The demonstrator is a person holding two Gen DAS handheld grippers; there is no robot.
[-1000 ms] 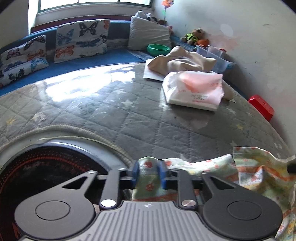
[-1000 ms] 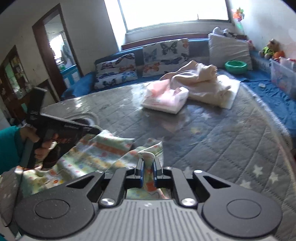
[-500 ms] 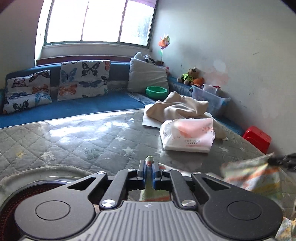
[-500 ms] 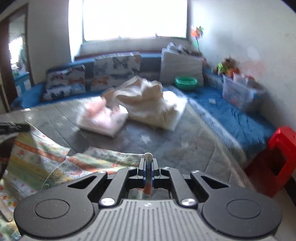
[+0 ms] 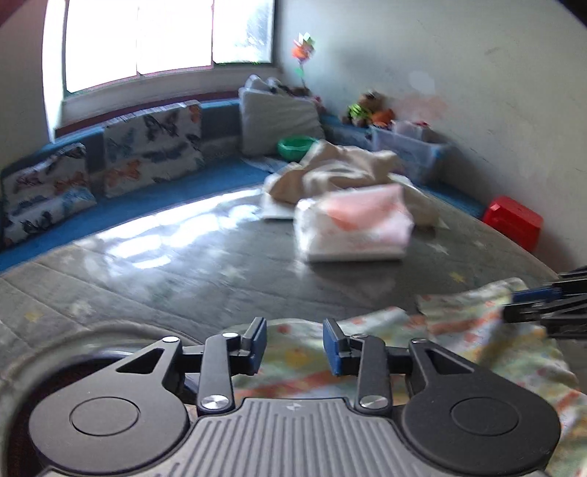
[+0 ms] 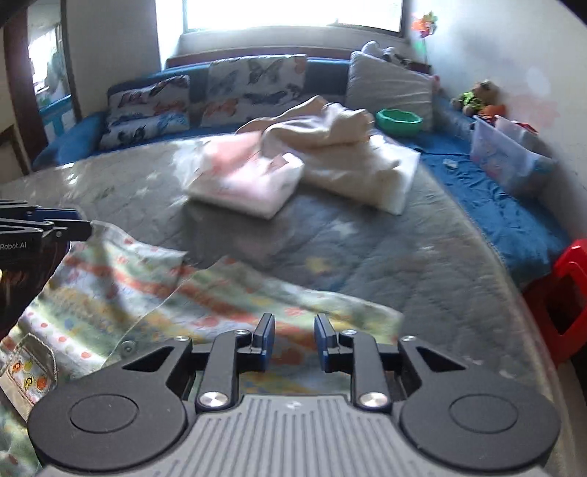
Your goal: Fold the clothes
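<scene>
My left gripper (image 5: 294,346) has its blue fingers (image 5: 256,345) wide apart. Nothing is between them. The cloth (image 5: 458,341) with orange and green stripes lies just under and past them, spread on the gray quilt (image 5: 220,271).

My right gripper (image 6: 292,343) is wide apart too, and it holds nothing. The same cloth (image 6: 205,293) lies flat under it and runs off to the left. One corner sticks up a bit, just beside the tip of the other gripper at the left edge of the right camera view. I cannot tell if that tip touches the cloth.

In the left camera view, the right gripper's tip (image 5: 550,304) pokes in from the right side, close to the cloth's far corner.

Farther back on the quilt sits a folded pink and white pile (image 6: 245,176). Touching it, behind, is a lumpy cream blanket (image 6: 341,146). A green bowl (image 6: 399,121) sits on the blue bench (image 6: 495,198) behind them, by a gray pillow (image 6: 389,91). Butterfly pillows (image 6: 253,88) lean under the window (image 6: 290,13). A clear box (image 6: 502,154) sits by the wall, and a red stool (image 6: 565,286) stands at the right.
</scene>
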